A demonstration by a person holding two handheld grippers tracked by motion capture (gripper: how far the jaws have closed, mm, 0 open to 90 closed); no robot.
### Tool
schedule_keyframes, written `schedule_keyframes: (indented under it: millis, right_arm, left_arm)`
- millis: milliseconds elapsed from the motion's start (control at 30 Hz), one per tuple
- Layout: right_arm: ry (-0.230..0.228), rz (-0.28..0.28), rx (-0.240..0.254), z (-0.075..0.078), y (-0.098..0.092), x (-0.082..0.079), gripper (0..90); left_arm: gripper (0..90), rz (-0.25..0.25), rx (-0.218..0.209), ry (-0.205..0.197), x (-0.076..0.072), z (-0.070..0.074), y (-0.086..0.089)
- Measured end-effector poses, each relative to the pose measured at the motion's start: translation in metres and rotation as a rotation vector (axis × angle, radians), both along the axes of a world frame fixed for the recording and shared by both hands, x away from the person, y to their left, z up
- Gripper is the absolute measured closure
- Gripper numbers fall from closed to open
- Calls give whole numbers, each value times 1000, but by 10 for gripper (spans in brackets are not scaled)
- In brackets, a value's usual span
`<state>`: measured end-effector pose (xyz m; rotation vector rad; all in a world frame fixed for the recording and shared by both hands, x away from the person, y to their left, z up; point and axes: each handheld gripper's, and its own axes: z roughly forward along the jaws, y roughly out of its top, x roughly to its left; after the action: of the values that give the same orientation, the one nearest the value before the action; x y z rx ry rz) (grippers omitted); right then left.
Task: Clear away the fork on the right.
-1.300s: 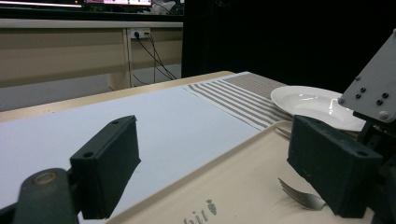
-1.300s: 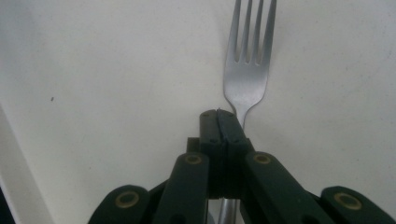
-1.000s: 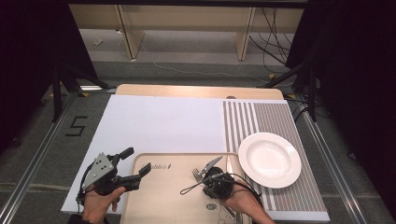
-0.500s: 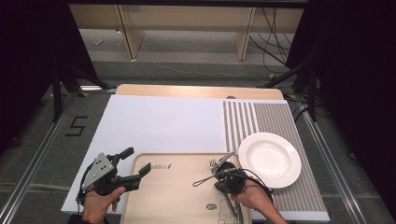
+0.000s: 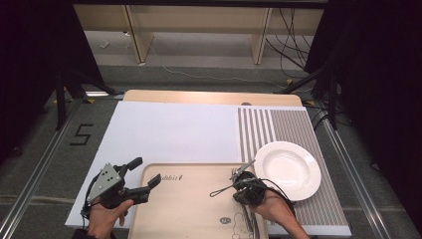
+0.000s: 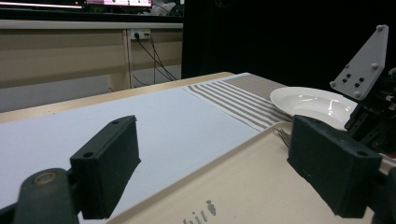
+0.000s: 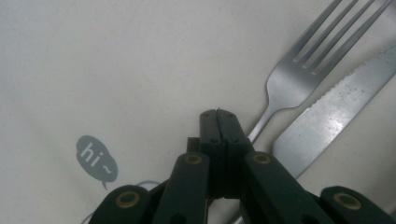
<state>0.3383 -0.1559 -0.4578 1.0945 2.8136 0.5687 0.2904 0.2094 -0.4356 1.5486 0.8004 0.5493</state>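
Steel fork (image 7: 299, 70) and knife (image 7: 336, 116) lie side by side on the beige tray (image 5: 189, 209), not yet lifted. My right tool (image 7: 218, 113) sits over the fork's handle, jaws pressed together on nothing. Left tool (image 6: 219, 172) hangs wide apart at the tray's edge. White plate (image 5: 291, 169) waits bare on the striped mat (image 5: 293, 129); I'd say all moving is left.

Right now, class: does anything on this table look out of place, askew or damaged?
Nothing looks spilled or broken. The fork and knife lie slanted side by side on the tray, not beside the empty white plate on the striped mat.
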Motion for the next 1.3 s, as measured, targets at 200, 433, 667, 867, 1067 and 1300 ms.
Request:
schedule_keyframes:
  millis: [200,433,667,867,1067,1300]
  right_arm:
    - [5,-5,-3,0,-3,1,900]
    - [5,-8,19,1,-3,1,900]
    - [19,-28,133,7,-6,3,684]
    - [17,-73,239,14,-12,7,485]
    - [21,-113,311,21,-17,6,342]
    - [10,-135,354,27,-24,7,260]
  left_arm:
    - [160,0,-2,0,0,0,0]
    - [160,0,1,-1,0,0,0]
    - [160,0,2,-1,0,0,0]
    - [160,-1,1,0,0,0,0]
    - [160,-1,0,1,0,0,0]
    - [160,-2,1,0,0,0,0]
